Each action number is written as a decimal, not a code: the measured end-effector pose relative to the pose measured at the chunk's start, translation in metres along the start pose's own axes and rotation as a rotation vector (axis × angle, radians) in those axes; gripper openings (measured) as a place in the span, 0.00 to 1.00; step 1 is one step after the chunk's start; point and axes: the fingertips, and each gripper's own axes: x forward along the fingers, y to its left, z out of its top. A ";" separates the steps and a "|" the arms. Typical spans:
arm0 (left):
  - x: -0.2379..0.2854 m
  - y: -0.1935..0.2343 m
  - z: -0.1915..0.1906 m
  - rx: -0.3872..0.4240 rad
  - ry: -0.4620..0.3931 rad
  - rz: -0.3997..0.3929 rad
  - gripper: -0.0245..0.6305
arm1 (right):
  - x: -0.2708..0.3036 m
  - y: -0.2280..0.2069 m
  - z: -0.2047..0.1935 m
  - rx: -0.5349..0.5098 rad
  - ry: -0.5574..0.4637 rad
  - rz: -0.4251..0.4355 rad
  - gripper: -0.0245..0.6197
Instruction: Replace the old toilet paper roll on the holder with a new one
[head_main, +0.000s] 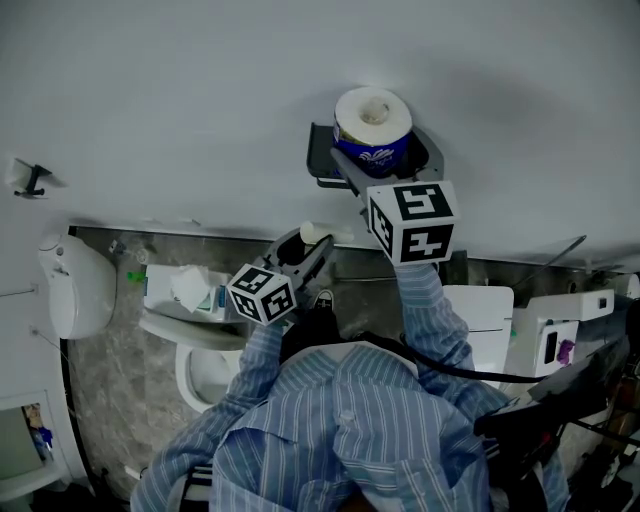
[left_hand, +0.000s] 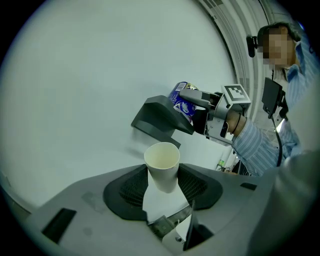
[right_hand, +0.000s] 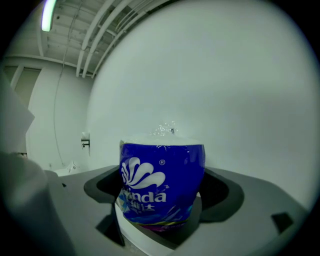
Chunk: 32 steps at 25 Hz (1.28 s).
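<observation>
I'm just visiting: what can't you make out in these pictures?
- Where wrapped roll meets holder: head view, roll covers it; left gripper view, holder's hood blocks it.
- Small items on toilet tank: head view, too dim.
- Right-hand equipment: head view, cut by edge.

Plain pale wall (head_main: 150, 80); toilet (head_main: 170, 328) stands on mottled grey floor (head_main: 110, 400).

A tube (left_hand: 162, 167) is clamped between the jaws of the left gripper (left_hand: 163, 189), open end up. Beyond it, on the wall (left_hand: 90, 90), a blue roll (left_hand: 180, 102) is seen at the holder (left_hand: 160, 119), with the right gripper (left_hand: 189, 107) at it.
</observation>
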 end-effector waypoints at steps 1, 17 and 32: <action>0.001 -0.002 -0.001 0.002 0.002 -0.002 0.32 | -0.002 -0.001 0.000 -0.003 -0.005 0.001 0.74; 0.019 -0.041 -0.019 0.022 0.022 -0.025 0.32 | -0.064 -0.034 0.001 0.282 -0.143 0.139 0.72; 0.010 -0.010 -0.010 0.018 0.049 -0.064 0.32 | -0.079 -0.032 0.019 0.334 -0.244 0.089 0.70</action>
